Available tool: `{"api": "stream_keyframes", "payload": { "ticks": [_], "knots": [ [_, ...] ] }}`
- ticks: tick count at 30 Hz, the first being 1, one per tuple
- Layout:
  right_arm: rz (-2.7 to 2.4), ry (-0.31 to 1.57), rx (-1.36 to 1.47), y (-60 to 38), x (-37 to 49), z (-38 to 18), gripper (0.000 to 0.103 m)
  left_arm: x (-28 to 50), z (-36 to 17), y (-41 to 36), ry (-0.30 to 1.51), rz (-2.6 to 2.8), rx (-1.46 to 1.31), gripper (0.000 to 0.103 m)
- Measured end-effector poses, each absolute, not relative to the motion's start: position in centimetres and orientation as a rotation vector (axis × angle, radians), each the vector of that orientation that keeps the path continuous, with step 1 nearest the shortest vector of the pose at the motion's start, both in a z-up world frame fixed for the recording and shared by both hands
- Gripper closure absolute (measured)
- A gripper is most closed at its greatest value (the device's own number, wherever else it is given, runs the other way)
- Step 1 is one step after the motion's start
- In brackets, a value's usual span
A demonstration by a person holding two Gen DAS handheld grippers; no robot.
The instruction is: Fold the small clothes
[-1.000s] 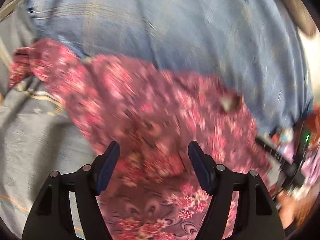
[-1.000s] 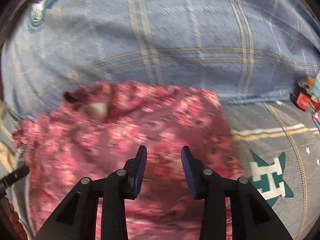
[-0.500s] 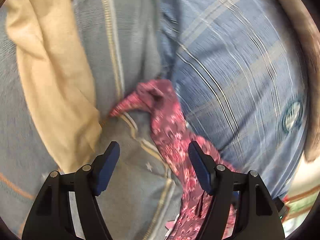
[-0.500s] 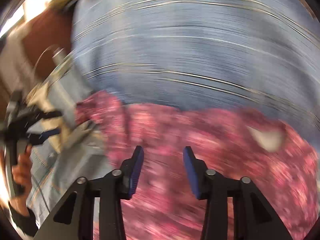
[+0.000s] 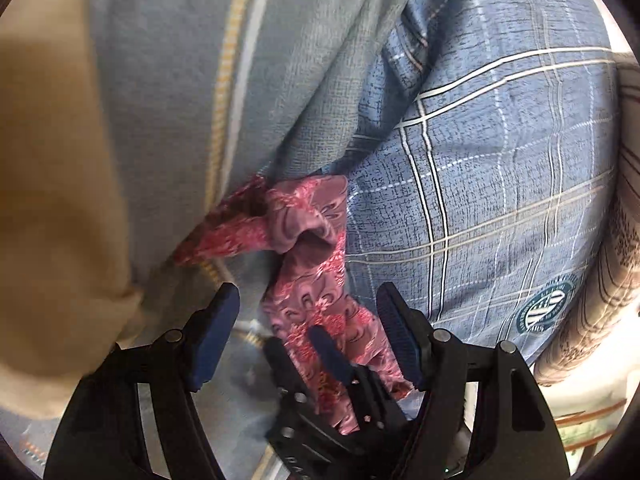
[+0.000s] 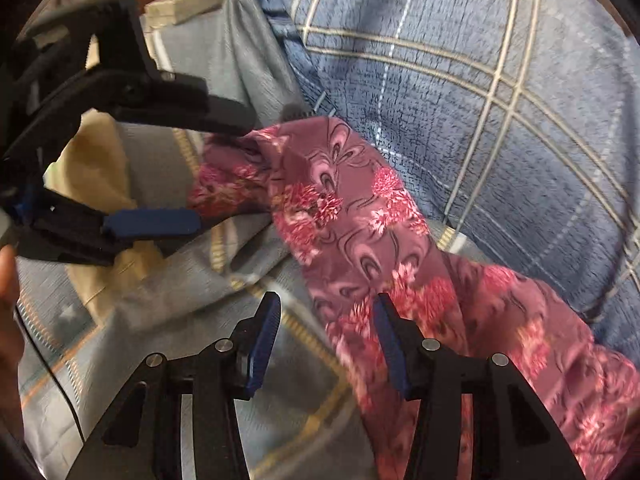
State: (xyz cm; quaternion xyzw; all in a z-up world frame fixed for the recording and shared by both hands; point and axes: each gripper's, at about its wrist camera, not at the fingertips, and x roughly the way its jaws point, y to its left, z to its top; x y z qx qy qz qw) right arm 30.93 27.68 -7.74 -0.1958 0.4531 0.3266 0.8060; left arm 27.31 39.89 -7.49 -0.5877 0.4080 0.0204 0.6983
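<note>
A cream cloth (image 5: 52, 200) fills the far left of the left wrist view, lying on a grey-blue sheet (image 5: 160, 80) with a yellow and white stripe. Right of the cream cloth, near the middle, the pink floral garment (image 5: 316, 264) lies in a long, rumpled strip, its bunched end against a fold of the sheet and the rest running down toward the camera. The left gripper (image 5: 308, 312) hangs over that strip with its jaws wide apart, the pads pressing on nothing; the garment passes between them without touching either. Just below, the right gripper (image 5: 304, 354) pokes in from underneath, its two blue fingers (image 5: 330, 350) on either side of the garment's edge. Right of the garment lies a blue checked pillow (image 5: 500, 180) bearing a round badge (image 5: 546, 312).

In the right wrist view, the left gripper (image 6: 212, 168) comes in from the left edge, its jaws wide, its upper finger just at the garment's bunched end (image 6: 240, 168). The pink floral garment (image 6: 360, 232) runs from there down to the lower right, partly over the sheet (image 6: 120, 320) and partly against the blue checked pillow (image 6: 480, 100). The right gripper (image 6: 326, 340) stands over the garment's left edge, jaws moderately apart and just having opened; the cloth lies under its right finger, but whether the pads touch it I cannot tell.
</note>
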Motion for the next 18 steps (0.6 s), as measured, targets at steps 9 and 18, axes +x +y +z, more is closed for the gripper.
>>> {"api": "stream_keyframes", "payload": {
  "ticks": [9,18],
  "knots": [
    [0.707,1.001,-0.317,25.3,33.2,-8.7,0.054,29.8,-9.4,40.0,0.863,0.022,-1.408,0.033],
    [0.681,0.945,-0.366,22.8,33.3,-8.9,0.064,30.5,-9.0,40.8,0.806,0.005,-1.409,0.097]
  ]
}}
